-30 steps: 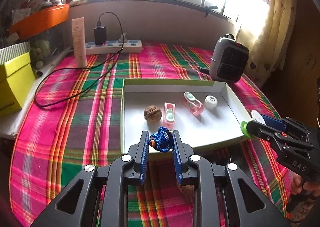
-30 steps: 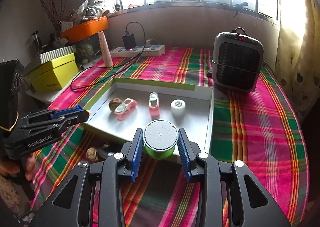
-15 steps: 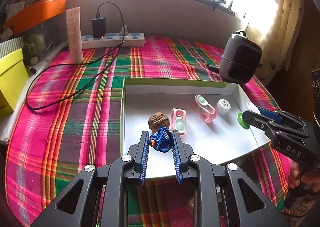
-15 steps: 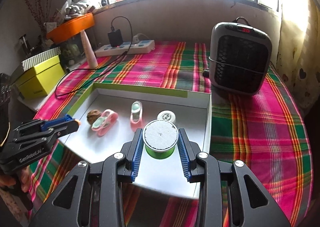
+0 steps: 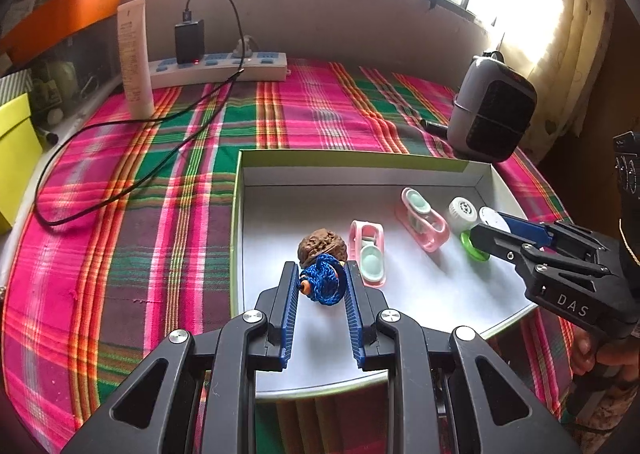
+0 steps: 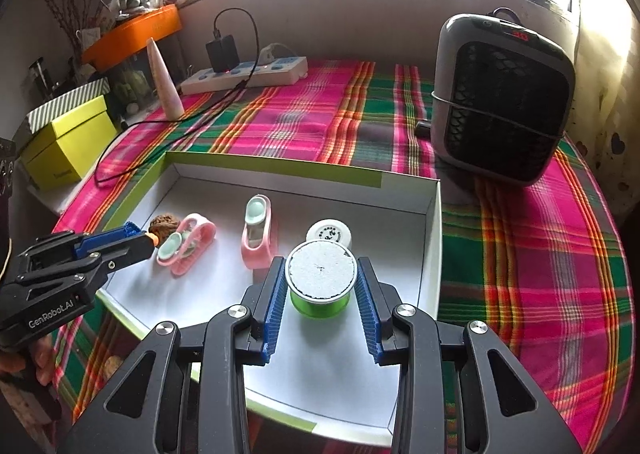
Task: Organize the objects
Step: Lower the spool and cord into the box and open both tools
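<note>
My left gripper (image 5: pixel 321 269) is shut on a blue knotted cord with an orange bead (image 5: pixel 325 287), held low over the near left of the white tray (image 5: pixel 352 156), just in front of a walnut (image 5: pixel 320 246). My right gripper (image 6: pixel 320 267) is shut on a green spool with a white top (image 6: pixel 321 274), over the tray's right side (image 6: pixel 434 254). On the tray floor lie two pink clips (image 5: pixel 368 254) (image 5: pixel 422 220) and a white round cap (image 5: pixel 462 210). Each gripper shows in the other's view: the right gripper (image 5: pixel 484 234) and the left gripper (image 6: pixel 138 240).
A grey heater (image 6: pixel 500 98) stands behind the tray's right corner. At the back are a power strip (image 5: pixel 216 68) with a charger and a trailing black cable (image 5: pixel 120 190), and an upright tube (image 5: pixel 134 58). A yellow box (image 6: pixel 68 142) sits at the left edge.
Both grippers have moved forward and down from the tray's near edge to over its floor. Each still holds its object; the tray's contents have not shifted.
</note>
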The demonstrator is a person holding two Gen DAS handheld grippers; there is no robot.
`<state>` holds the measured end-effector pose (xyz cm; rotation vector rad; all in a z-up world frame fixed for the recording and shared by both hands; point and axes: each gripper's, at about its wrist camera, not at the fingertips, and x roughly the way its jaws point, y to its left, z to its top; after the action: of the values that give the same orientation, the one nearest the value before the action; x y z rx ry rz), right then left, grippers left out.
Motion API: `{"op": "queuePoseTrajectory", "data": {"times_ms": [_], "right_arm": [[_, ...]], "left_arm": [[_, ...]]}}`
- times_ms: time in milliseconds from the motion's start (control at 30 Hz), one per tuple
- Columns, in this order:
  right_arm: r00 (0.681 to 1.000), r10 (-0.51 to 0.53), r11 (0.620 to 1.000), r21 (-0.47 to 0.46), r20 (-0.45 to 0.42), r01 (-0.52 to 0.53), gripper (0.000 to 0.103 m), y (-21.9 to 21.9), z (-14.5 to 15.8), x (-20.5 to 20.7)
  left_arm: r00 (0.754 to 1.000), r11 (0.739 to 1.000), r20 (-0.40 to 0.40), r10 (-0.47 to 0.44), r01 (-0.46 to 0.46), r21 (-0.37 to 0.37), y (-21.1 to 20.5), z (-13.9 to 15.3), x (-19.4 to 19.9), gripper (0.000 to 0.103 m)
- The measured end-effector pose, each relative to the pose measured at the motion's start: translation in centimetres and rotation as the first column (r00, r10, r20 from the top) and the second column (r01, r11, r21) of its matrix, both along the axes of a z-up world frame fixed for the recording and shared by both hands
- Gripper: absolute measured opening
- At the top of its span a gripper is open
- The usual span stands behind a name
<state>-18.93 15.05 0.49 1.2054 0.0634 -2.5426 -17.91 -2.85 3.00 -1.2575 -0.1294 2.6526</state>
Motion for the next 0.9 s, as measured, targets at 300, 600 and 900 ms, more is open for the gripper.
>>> {"op": "queuePoseTrajectory", "data": {"times_ms": [300,600,900], "right_arm": [[1.000,-0.002,1.000,0.014,-0.009,0.002,0.036,-0.2,-0.2,-1.0],[0.999,-0.009,1.000,0.025,-0.031,0.010,0.036,-0.3,-0.2,-1.5],[1.000,-0.003,1.000,0.003,-0.013,0.003,0.036,-0.1,-0.3,-1.4]], "left_arm": [[1.000,1.000,0.002,0.000,0.000,-0.011,0.1,-0.2,-0.7,0.021],[1.000,1.000,-0.004,0.009,-0.009,-0.024,0.4,-0.4,-1.5,0.021],[1.000,1.000,-0.010,0.011,-0.011,-0.028,0.4,-0.4,-1.5,0.022]]}}
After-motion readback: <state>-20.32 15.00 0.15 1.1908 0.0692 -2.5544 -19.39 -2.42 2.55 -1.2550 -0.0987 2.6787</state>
